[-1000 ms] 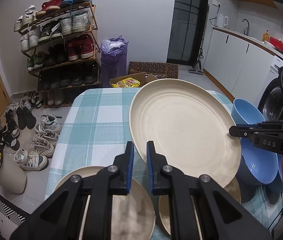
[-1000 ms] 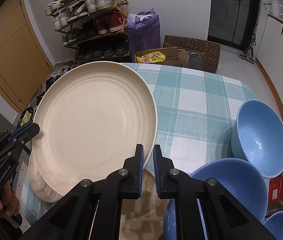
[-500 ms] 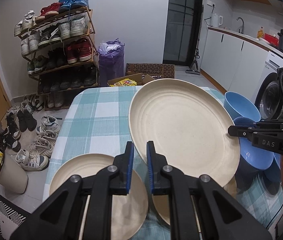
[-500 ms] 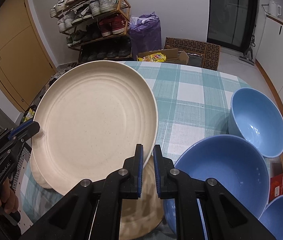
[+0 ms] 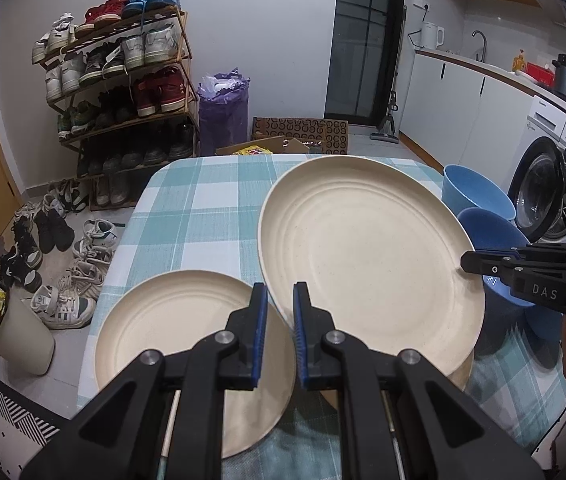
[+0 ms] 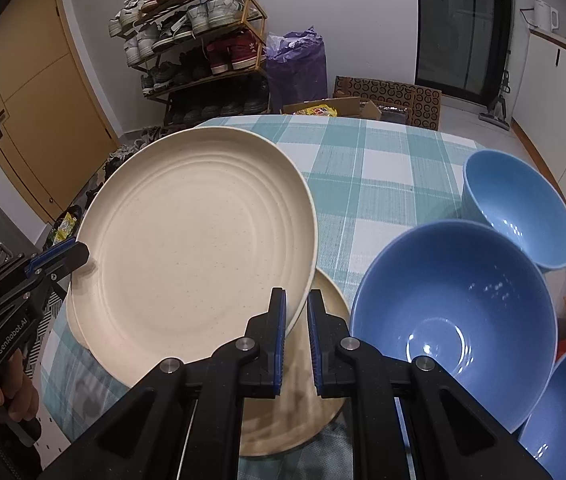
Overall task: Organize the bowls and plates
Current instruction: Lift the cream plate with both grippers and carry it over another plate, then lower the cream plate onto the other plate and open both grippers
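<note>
A large cream plate (image 5: 367, 252) (image 6: 199, 240) hangs above the checked table, pinched at opposite rims. My left gripper (image 5: 280, 312) is shut on its near rim in the left wrist view. My right gripper (image 6: 295, 320) is shut on its other rim; it also shows in the left wrist view (image 5: 467, 261). A second cream plate (image 5: 179, 336) lies on the table at the near left. A third cream plate (image 6: 311, 392) lies under the held one. Three blue bowls stand at the right: a large one (image 6: 455, 320), one behind it (image 6: 519, 204), and one at the corner (image 6: 563, 408).
The table has a teal checked cloth (image 5: 203, 208) and ends close at the left and front. A shoe rack (image 5: 119, 80), loose shoes (image 5: 59, 264) and a purple bag (image 5: 223, 108) are on the floor beyond. A washing machine (image 5: 543, 184) stands to the right.
Both grippers have lifted and drawn back with the large plate between them. More of the lying plates and blue bowls shows beneath it.
</note>
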A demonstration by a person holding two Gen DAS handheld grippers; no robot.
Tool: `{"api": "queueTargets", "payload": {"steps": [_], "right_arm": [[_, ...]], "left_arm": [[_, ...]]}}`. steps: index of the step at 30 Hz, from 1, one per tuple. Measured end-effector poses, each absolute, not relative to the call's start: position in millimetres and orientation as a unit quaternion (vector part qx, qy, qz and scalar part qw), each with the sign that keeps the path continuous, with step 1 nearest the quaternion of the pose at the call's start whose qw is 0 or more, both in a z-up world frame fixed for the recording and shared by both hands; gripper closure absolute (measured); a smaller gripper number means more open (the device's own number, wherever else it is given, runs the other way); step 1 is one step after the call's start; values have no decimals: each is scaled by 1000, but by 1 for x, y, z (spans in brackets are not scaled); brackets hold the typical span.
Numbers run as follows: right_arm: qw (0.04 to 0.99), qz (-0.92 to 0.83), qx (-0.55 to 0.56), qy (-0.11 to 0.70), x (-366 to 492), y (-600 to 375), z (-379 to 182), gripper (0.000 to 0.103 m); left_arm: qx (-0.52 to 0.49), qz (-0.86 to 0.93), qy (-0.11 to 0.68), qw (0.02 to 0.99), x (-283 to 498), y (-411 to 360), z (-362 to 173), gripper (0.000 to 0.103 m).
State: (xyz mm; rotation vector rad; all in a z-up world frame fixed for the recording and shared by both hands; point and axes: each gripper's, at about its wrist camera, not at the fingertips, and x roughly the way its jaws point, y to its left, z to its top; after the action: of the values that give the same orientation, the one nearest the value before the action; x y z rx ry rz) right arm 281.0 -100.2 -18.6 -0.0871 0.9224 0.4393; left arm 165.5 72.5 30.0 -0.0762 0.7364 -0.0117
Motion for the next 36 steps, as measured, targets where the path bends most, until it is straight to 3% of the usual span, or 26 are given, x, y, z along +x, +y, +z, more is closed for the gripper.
{"api": "queueTargets", "payload": {"steps": [36], "right_arm": [[870, 176, -24, 460, 253, -125, -69, 92]], "left_arm": [[-23, -35, 392, 919, 164, 53, -22, 93]]}}
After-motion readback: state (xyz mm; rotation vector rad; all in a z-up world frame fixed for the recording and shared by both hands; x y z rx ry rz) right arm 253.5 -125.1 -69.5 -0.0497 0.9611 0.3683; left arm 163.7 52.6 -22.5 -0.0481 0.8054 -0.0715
